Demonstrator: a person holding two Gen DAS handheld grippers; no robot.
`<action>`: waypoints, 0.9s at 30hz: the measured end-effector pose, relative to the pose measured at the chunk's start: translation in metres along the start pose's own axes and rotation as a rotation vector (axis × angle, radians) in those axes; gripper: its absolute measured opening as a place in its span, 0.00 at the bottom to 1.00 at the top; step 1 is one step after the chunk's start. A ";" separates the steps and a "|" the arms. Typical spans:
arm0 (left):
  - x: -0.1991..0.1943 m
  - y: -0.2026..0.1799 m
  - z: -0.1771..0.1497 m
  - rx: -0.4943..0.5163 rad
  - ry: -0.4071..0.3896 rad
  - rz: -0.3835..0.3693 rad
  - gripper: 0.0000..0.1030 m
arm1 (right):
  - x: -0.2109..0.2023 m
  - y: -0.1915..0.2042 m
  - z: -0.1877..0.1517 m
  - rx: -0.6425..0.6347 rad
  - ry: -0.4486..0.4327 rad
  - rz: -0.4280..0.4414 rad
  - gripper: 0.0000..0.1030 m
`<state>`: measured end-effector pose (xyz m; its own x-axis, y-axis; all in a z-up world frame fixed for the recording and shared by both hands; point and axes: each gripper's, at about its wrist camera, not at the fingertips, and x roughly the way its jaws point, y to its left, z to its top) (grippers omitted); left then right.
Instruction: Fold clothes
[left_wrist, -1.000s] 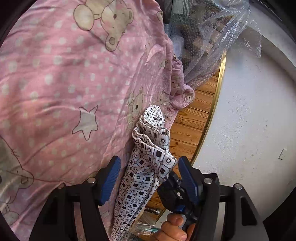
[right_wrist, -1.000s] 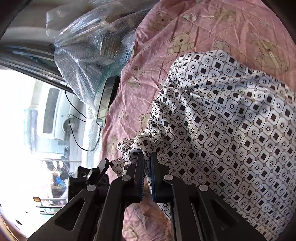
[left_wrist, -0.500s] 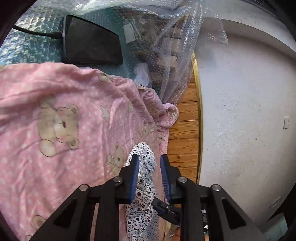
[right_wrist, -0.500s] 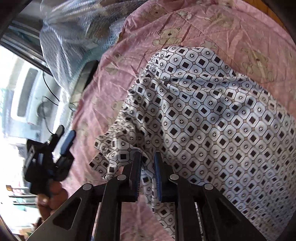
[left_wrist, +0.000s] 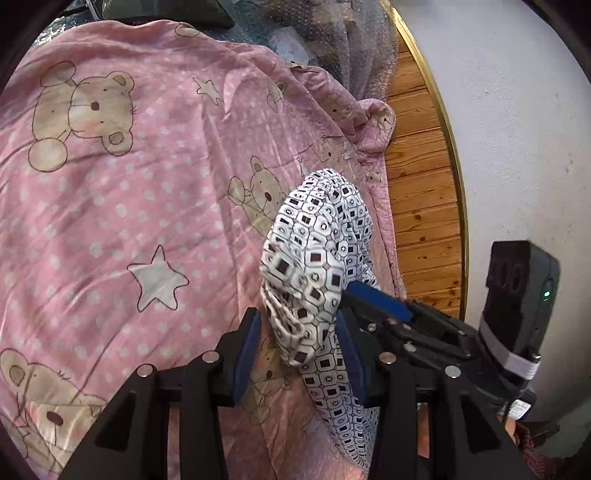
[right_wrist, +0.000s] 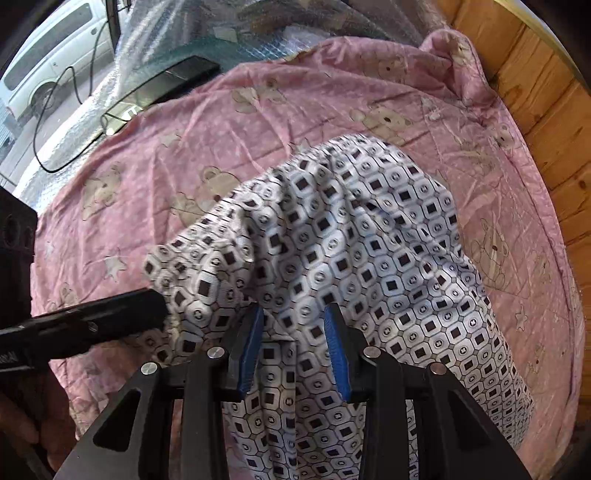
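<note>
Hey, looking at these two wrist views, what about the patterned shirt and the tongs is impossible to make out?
- Patterned shirt, right wrist view: its lower part runs off the bottom edge; bunched folds hide its shape.
- Left tongs, left wrist view: bunched cloth hides whether the pads grip.
- Right tongs, right wrist view: draped shirt covers the fingertips.

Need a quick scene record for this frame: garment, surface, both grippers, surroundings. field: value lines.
garment: patterned black-and-white shirt, bunched, lying on the blanket
surface: pink bear-print blanket
left gripper: open, fingers either side of a bunched fold
right gripper: open, fabric between its fingers
gripper spacing: close together at the same part of the garment
surroundings: wooden boards, white wall, bubble wrap, dark flat device
fold state: not yet folded
</note>
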<state>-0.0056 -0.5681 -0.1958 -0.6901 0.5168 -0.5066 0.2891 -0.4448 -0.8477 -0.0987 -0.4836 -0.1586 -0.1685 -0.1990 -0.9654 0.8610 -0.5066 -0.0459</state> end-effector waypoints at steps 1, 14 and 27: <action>0.001 0.002 0.001 -0.010 -0.009 -0.006 0.43 | 0.006 -0.013 -0.004 0.052 0.014 0.013 0.32; -0.008 -0.017 0.004 0.076 -0.063 -0.021 0.10 | 0.006 -0.043 0.001 0.165 0.015 0.117 0.33; -0.047 0.025 0.045 0.034 0.017 0.102 0.07 | -0.040 0.089 -0.003 -0.322 -0.108 0.173 0.41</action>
<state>0.0038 -0.6367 -0.1863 -0.6469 0.4800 -0.5925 0.3343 -0.5198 -0.7862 -0.0140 -0.5177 -0.1251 -0.0421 -0.3550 -0.9339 0.9850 -0.1715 0.0208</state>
